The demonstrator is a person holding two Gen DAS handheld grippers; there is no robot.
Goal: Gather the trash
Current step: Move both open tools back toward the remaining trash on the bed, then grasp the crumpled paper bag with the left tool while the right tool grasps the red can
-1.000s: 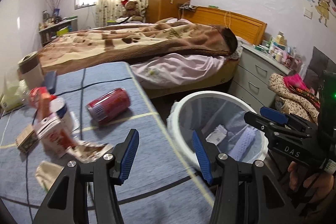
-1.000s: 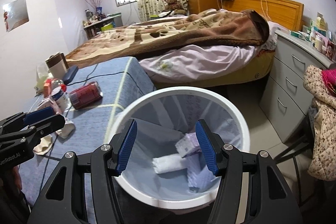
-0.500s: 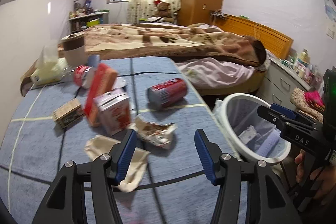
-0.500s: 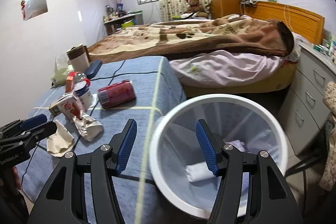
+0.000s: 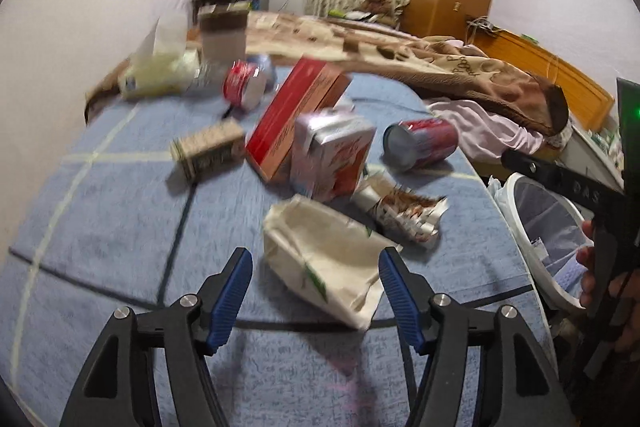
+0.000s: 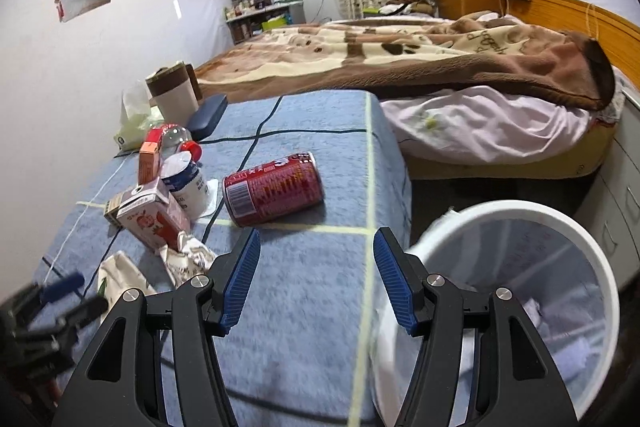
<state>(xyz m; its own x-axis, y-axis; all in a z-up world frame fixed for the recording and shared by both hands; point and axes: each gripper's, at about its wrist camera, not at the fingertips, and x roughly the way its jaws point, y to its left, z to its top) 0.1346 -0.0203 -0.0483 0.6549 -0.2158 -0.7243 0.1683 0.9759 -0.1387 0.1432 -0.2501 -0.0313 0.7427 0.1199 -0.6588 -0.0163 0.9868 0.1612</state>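
**Left fingers line up on the cream paper bag**

We are at the bench [image 5: 100,227], covered in a blue cloth, with litter spread across it. Our left gripper [image 5: 314,291] points down at a crumpled cream paper bag [image 5: 324,259], which lies straight ahead of it and framed between its two blue fingers [image 5: 230,291]. The fingers are opening and hold nothing; neither pad touches the bag as far as we can tell through the blur. The bag's long axis runs slantwise, from far left to near right, so it lies skew to the gap, not square across it. We judge that a small roll of the wrist would let the fingers close across its short side.

Our right gripper [image 6: 316,279] hangs about half open and empty over bare cloth, with the red can [image 6: 274,189] on its side further ahead, well apart from the fingers. The white bin [image 6: 520,211] stands just beside the bench on our right, with some rubbish in it.

For the bag the left hand is clearly the nearer; the can falls more naturally to the right
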